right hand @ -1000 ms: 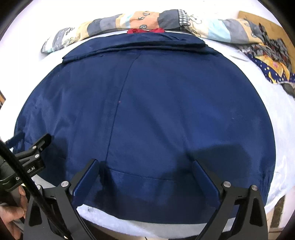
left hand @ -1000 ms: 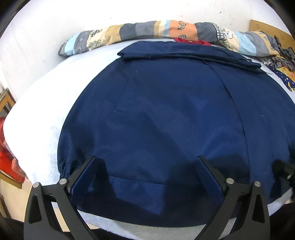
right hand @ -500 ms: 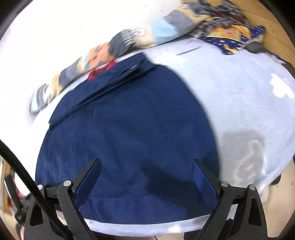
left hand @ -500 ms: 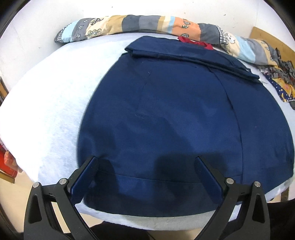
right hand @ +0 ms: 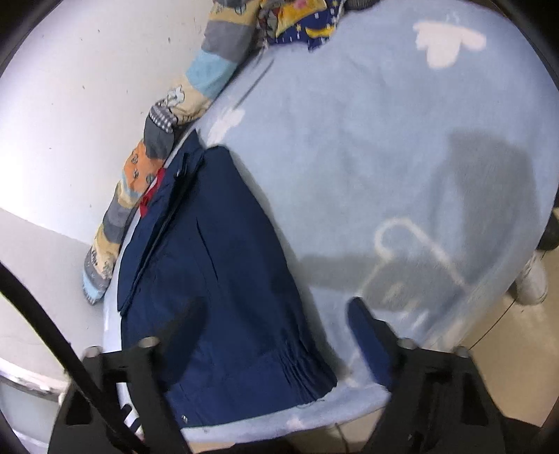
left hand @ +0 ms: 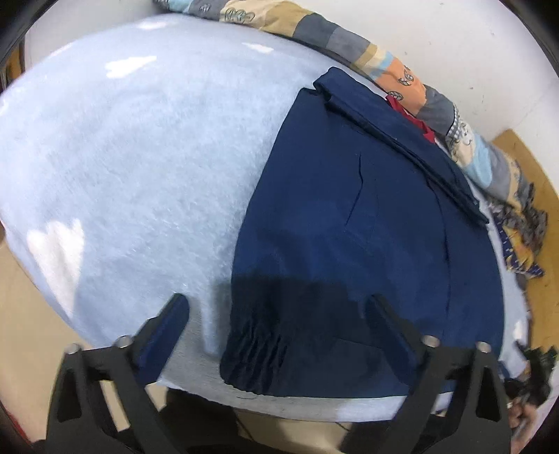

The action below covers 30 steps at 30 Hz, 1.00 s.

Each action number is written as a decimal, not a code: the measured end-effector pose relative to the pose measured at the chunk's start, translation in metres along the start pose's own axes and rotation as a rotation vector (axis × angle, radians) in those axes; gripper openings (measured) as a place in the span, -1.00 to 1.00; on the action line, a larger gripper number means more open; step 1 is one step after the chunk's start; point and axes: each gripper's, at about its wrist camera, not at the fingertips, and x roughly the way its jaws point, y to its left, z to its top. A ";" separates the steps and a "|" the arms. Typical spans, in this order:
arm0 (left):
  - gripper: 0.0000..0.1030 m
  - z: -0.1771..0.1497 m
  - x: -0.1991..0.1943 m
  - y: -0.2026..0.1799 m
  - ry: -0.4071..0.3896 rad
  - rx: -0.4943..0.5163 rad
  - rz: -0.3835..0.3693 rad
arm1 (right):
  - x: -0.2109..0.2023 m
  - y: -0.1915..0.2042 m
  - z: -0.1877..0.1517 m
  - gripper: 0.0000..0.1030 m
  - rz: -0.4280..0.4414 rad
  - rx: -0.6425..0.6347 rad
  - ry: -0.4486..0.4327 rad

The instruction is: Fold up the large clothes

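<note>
A navy blue garment (left hand: 367,237) lies flat and folded on a pale blue blanket (left hand: 139,157), its collar end by the wall. It also shows in the right wrist view (right hand: 216,279). My left gripper (left hand: 276,324) is open and empty above the garment's near left corner, where the gathered cuff (left hand: 255,352) lies. My right gripper (right hand: 272,331) is open and empty above the garment's near right corner, with a gathered hem (right hand: 304,366) between the fingers.
A patchwork pillow roll (left hand: 349,38) lies along the white wall behind the garment, also in the right wrist view (right hand: 164,132). A red cloth (right hand: 150,195) peeks out by the collar. Patterned clothes (right hand: 300,21) are heaped at the far right. The blanket's front edge (right hand: 314,415) drops to the floor.
Both grippers have swung outward: the left to the garment's left corner, the right to its right corner. Both stay open. The garment has not moved.
</note>
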 end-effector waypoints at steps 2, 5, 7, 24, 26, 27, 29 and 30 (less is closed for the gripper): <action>0.38 -0.001 0.003 0.002 0.024 -0.009 -0.027 | 0.006 -0.002 -0.003 0.31 0.003 -0.002 0.033; 0.21 -0.003 0.005 0.005 0.041 -0.024 -0.040 | 0.014 -0.001 -0.010 0.30 -0.002 -0.014 0.061; 0.21 -0.004 0.003 0.008 0.043 -0.032 -0.042 | 0.020 -0.001 -0.013 0.30 0.000 -0.017 0.084; 0.07 0.013 0.026 -0.006 0.294 0.179 -0.184 | 0.043 0.007 -0.022 0.27 -0.051 -0.087 0.136; -0.40 0.013 0.021 -0.008 0.280 0.189 -0.226 | 0.044 0.011 -0.022 -0.15 0.025 -0.087 0.160; -0.40 0.015 0.021 -0.010 0.275 0.191 -0.229 | 0.043 0.017 -0.022 -0.37 0.069 -0.103 0.168; -0.40 0.015 0.025 -0.008 0.281 0.192 -0.206 | 0.040 0.029 -0.023 -0.50 0.108 -0.155 0.157; -0.40 0.015 0.029 -0.008 0.292 0.194 -0.183 | 0.042 0.032 -0.023 -0.50 0.062 -0.181 0.157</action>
